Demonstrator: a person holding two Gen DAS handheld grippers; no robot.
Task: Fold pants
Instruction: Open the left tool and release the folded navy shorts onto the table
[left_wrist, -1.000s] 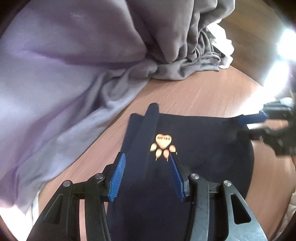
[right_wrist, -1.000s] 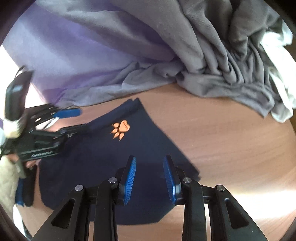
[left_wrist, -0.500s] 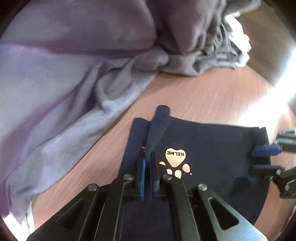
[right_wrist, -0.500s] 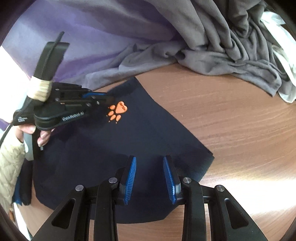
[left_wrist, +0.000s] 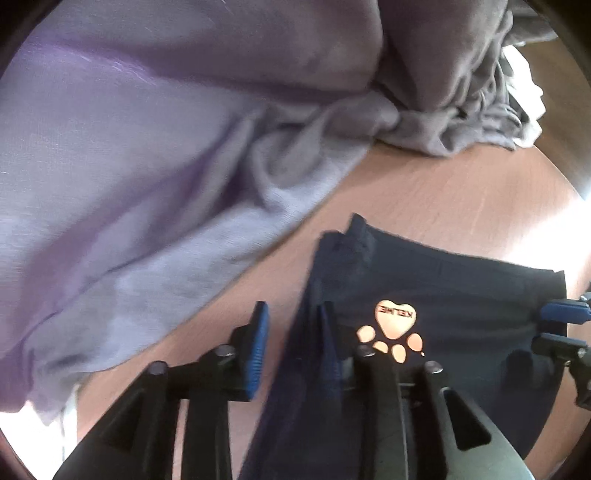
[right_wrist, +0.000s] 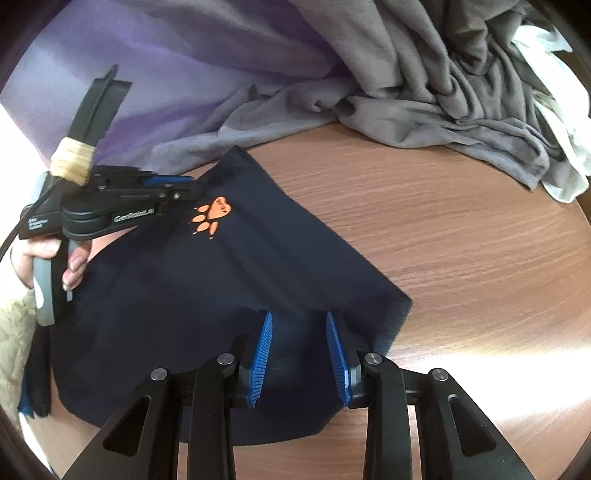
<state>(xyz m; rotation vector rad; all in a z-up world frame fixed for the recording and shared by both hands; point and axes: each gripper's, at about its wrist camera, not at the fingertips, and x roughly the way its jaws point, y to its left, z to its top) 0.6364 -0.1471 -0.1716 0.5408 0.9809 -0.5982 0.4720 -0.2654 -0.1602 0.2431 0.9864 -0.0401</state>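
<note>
Releasing the edge of the dark blue pants (right_wrist: 229, 280), which lie flat on the wooden table (right_wrist: 461, 229), the left gripper (left_wrist: 291, 347) has just been opening, a fabric ridge between its parted jaws. The right gripper (right_wrist: 299, 354) hovers open, gripping nothing, above the opposite edge. The fold seems mid-way; next likely calls for a fresh pinch on both edges.

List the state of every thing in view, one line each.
Navy pants: folded, flat on the table.
Left gripper: jaws just reopened, pants edge between them, not pinched.
Right gripper: part open over the pants, gripping nothing.
Grey-purple clothes pile: crumpled, unfolded.
Table: bare wood showing.
</note>
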